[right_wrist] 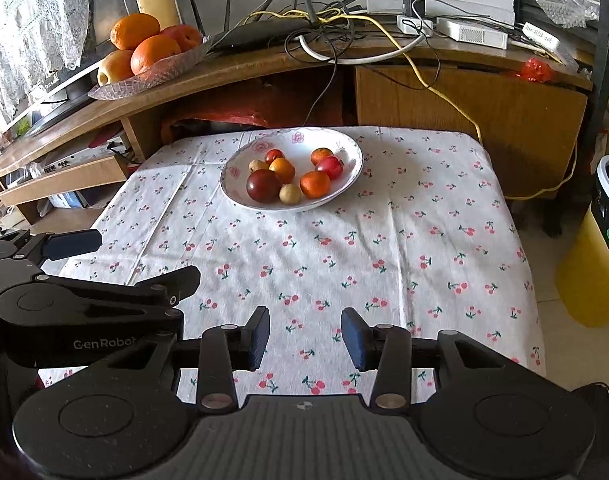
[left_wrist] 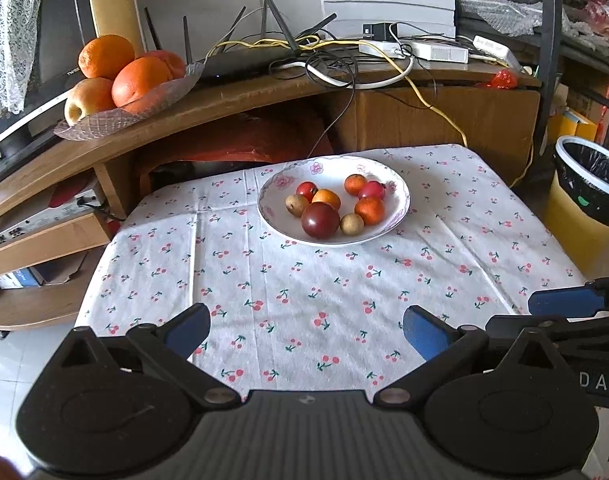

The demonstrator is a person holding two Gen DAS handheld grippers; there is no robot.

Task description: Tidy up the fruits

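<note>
Eight small fruits (left_wrist: 336, 206) sit in the white bowl (left_wrist: 400, 216) at the table's far side. My left gripper (left_wrist: 306, 332) and right gripper (right_wrist: 305, 338) hang released, empty. They look light, round, bruisable; I'd pinch each across its middle.

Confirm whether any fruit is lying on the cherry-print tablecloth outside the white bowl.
No: all the small fruits sit inside the white bowl, and the cherry-print tablecloth around it carries nothing else.

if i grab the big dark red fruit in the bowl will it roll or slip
Probably both. The dark red fruit looks round and glossy, so it may slip between flat pads. Lifting it may also let the small tan fruit beside it roll down the white bowl.
</note>
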